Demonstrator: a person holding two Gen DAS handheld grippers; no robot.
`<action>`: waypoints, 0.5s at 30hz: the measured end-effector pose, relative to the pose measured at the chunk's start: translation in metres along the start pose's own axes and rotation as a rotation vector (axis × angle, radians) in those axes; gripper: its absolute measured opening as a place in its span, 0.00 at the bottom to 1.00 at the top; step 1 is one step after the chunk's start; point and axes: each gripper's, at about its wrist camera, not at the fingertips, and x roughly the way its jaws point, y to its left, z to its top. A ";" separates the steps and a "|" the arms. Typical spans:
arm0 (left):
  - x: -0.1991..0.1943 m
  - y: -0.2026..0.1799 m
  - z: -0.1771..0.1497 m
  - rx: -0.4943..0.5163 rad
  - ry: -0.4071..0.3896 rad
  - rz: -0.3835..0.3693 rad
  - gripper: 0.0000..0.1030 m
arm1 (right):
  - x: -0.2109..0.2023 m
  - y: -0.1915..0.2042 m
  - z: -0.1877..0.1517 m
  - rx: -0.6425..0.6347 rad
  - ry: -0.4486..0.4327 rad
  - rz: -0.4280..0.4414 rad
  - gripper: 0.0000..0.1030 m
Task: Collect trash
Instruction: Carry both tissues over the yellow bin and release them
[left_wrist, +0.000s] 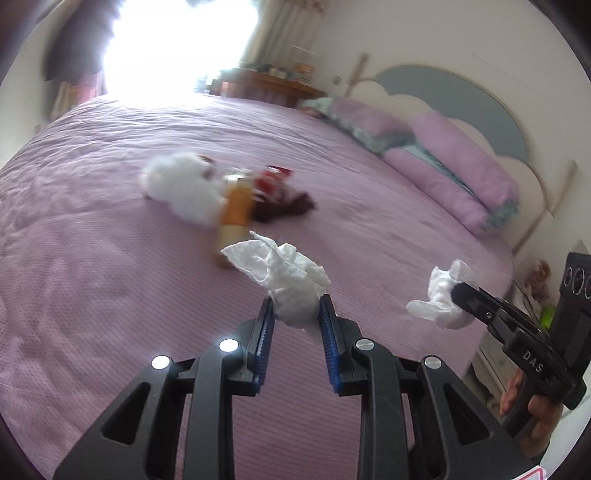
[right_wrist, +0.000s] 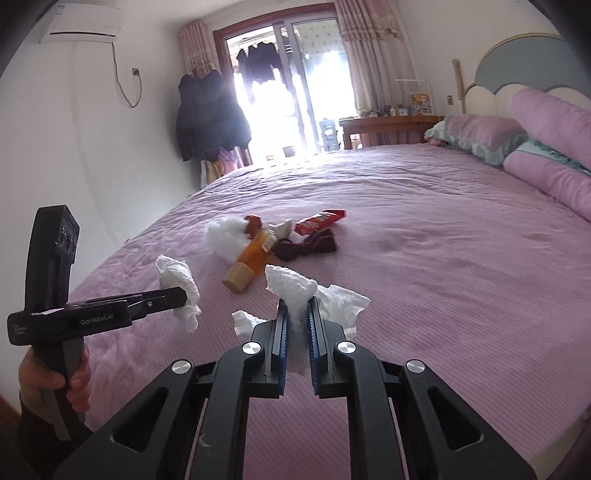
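Purple bedspread (right_wrist: 424, 229) fills pretty much both views, with lilac pillows (right_wrist: 554, 122) stacked against a cloud-shaped headboard (right_wrist: 517, 70) and glaring balcony doors (right_wrist: 280, 92) at the far end. Readable text: "GenRobot.AI" on the side of the left gripper (right_wrist: 183, 295) in the right wrist view, and "DAS" on the right gripper (left_wrist: 458, 291) in the left wrist view.

Both are clamped tight on trash, up off the bed. The left gripper (left_wrist: 295, 314) pinches a crumpled white tissue (left_wrist: 284, 277) between its blue pads; the right gripper (right_wrist: 295, 314) squeezes another wadded tissue (right_wrist: 295, 291).

Further out on the bedspread sits a small pile: an orange bottle (right_wrist: 251, 258) lying on its side, a fluffy white wad (right_wrist: 225, 236), a red snack wrapper (right_wrist: 319, 219) and something dark maroon (right_wrist: 306, 247), can't tell what. A dark jacket (right_wrist: 210, 122) hangs beside the doors.
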 end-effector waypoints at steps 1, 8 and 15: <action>0.001 -0.010 -0.004 0.009 0.009 -0.024 0.25 | -0.009 -0.006 -0.005 0.016 0.001 -0.006 0.10; 0.019 -0.088 -0.038 0.116 0.085 -0.144 0.25 | -0.078 -0.049 -0.042 0.139 -0.014 -0.091 0.10; 0.049 -0.155 -0.083 0.219 0.211 -0.235 0.25 | -0.135 -0.080 -0.104 0.237 0.020 -0.255 0.10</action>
